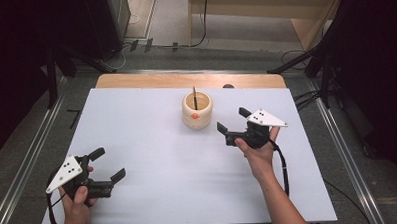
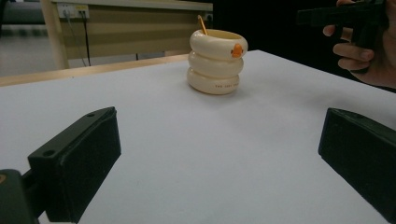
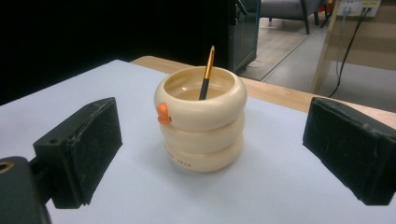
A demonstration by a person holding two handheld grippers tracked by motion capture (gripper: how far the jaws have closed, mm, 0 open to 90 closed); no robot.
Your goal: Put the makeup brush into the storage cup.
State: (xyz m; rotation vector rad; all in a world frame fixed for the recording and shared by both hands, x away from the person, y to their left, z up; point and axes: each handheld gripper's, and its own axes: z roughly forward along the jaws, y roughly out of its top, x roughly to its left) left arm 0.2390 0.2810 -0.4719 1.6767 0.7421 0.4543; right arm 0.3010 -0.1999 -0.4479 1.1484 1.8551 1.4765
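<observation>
A cream holder (image 1: 197,112) shaped like three stacked rings, with a small orange knob on its side, stands at the far middle of the white table (image 1: 157,143). A dark pencil (image 1: 194,94) with a yellowish tip leans inside it. My right gripper (image 1: 231,119) is open just right of the holder and points at it; in the right gripper view the holder (image 3: 203,123) and pencil (image 3: 207,72) stand between and beyond the wide jaws. My left gripper (image 1: 110,163) is open at the near left, empty, with the holder (image 2: 215,63) far ahead of it.
A wooden strip (image 1: 185,80) runs along the table's far edge. Metal rails (image 1: 33,158) flank the table on both sides. Cables lie on the floor behind. A wooden bench (image 2: 135,23) stands beyond the far edge.
</observation>
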